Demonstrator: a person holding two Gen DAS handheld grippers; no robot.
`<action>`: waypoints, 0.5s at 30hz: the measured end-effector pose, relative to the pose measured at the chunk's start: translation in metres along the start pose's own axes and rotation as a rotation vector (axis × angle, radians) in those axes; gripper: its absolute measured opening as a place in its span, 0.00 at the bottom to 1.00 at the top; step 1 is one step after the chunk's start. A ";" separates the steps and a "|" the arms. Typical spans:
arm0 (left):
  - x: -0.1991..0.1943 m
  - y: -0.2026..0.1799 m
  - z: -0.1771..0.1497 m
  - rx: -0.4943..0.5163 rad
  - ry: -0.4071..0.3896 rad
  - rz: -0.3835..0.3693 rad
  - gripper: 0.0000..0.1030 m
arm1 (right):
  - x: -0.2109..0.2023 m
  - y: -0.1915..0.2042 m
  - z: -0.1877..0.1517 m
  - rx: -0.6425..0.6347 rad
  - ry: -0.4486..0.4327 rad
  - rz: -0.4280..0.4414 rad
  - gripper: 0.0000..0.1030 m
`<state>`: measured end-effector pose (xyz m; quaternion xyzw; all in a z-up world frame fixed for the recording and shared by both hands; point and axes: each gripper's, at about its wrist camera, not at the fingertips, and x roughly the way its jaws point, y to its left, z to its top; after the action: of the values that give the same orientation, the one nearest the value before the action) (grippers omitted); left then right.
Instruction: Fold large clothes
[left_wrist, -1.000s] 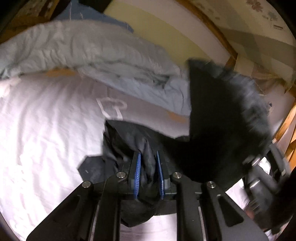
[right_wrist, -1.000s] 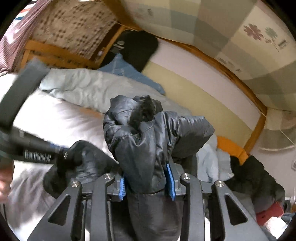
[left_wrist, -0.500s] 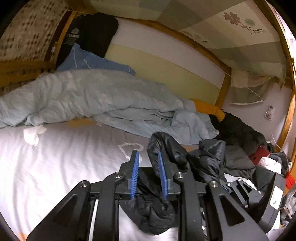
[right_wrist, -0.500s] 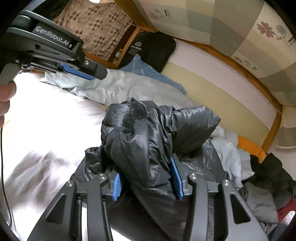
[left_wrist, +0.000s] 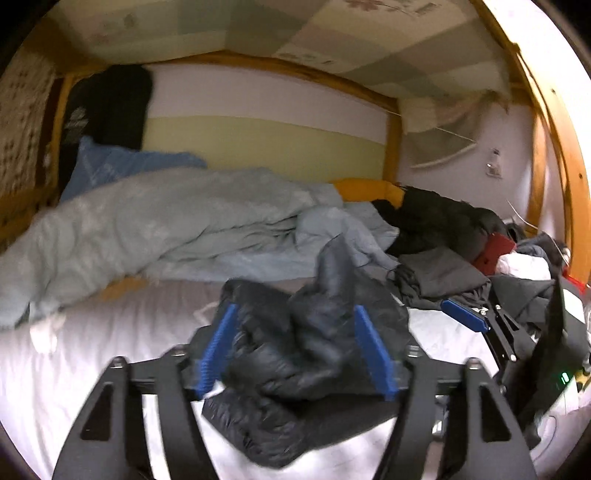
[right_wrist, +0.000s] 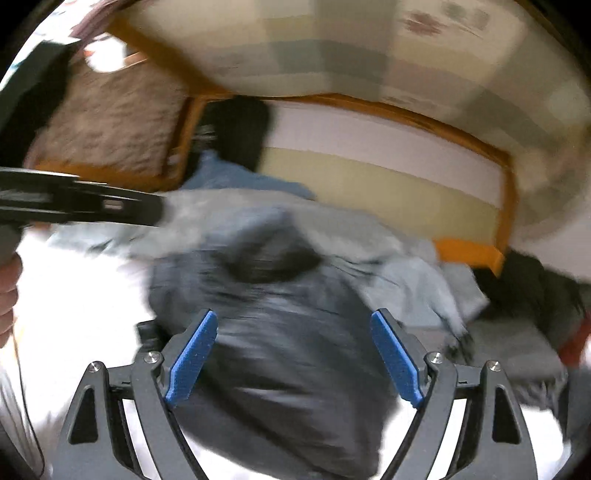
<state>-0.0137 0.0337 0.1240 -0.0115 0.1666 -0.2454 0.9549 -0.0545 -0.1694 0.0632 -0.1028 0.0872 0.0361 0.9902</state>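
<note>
A dark grey puffer jacket lies bunched on the white bed sheet. My left gripper straddles it. Its jaws are opening, the blue pads stand wide apart, and the crumpled fabric sits loose between them. In the right wrist view the jacket is blurred. My right gripper is over it with its jaws opening too, and its blue pads are clear of the fabric. The right gripper also shows at the right of the left wrist view. The left gripper shows at the left of the right wrist view.
A rumpled pale blue duvet runs along the back of the bed, with a blue pillow behind it. Dark clothes and a red item are piled at the right. A wooden bed frame surrounds the mattress. A person's hand is at the left edge.
Both grippers, shut on jacket fabric before, have spread their pads wide and let go. The jacket has settled onto the sheet. The left gripper has risen and levelled out.
</note>
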 end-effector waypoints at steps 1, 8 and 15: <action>0.006 -0.005 0.005 0.004 0.001 0.010 0.77 | 0.003 -0.010 0.000 0.026 0.009 -0.015 0.84; 0.083 -0.028 0.032 0.055 0.112 0.031 0.79 | 0.032 -0.063 -0.003 0.114 0.103 0.004 0.83; 0.109 -0.029 0.025 0.106 0.071 0.145 0.66 | 0.031 -0.059 0.004 0.040 0.093 0.051 0.83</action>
<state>0.0708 -0.0452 0.1170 0.0596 0.1876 -0.1842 0.9630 -0.0181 -0.2244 0.0735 -0.0822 0.1362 0.0548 0.9857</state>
